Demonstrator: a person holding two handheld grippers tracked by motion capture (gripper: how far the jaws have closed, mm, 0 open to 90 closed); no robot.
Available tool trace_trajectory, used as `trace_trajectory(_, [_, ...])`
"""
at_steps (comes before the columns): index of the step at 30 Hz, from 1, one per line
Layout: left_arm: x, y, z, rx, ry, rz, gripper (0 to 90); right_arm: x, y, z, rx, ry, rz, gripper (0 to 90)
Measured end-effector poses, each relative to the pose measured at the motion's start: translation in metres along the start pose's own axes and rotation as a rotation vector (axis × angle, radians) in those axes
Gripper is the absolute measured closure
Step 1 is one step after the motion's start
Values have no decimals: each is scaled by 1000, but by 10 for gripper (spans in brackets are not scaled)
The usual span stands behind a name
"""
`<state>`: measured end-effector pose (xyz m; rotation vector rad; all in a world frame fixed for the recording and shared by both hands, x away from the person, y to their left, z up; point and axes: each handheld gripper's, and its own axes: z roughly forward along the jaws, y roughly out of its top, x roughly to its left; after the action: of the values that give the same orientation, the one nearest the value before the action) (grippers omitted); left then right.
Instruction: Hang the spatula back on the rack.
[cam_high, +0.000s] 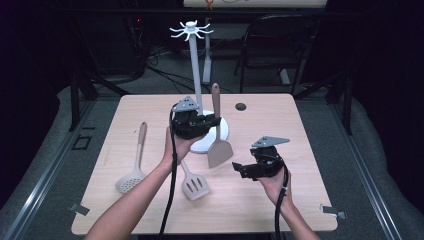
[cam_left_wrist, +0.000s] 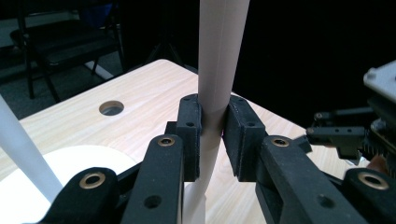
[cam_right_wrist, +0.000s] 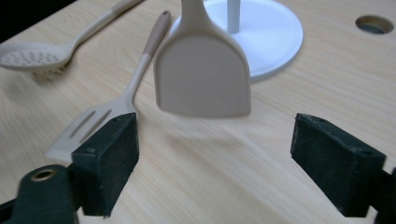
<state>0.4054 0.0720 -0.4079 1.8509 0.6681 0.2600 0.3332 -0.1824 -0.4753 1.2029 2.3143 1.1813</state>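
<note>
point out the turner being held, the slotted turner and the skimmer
turner (cam_right_wrist: 201, 77), right gripper view, middle of the blade
slotted turner (cam_high: 195, 186), high view, on the slotted blade
skimmer (cam_high: 129, 184), high view, on the perforated bowl

Beige solid turner (cam_high: 219, 145) upright, blade down

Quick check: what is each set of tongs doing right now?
Left tongs: shut on the solid spatula, held upright by its handle.
Right tongs: open, holding nothing.
</note>
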Motion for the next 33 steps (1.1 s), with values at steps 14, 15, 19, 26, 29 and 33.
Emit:
trace_trajectory(14, [20, 17, -4, 3, 24, 5, 768, -1, -6, 14, 81, 7, -48, 2])
trace_trajectory(15, [21, 18, -5, 2, 25, 4, 768, -1, -6, 14, 85, 7, -49, 0])
trace_trajectory(19, [27, 25, -7, -1, 31, 7, 768, -1, -5, 15, 84, 11, -45, 0])
trace_trajectory(26, [35, 38, -7, 7, 42, 22, 768, -4, -5, 16, 70, 26, -29, 0])
trace_trajectory(29, [38, 44, -7, 7, 50, 25, 768, -4, -4, 16, 78, 31, -38, 0])
trace_trajectory(33, [41, 53, -8, 4, 58, 17, 767, -4, -4, 17, 83, 32, -39, 0])
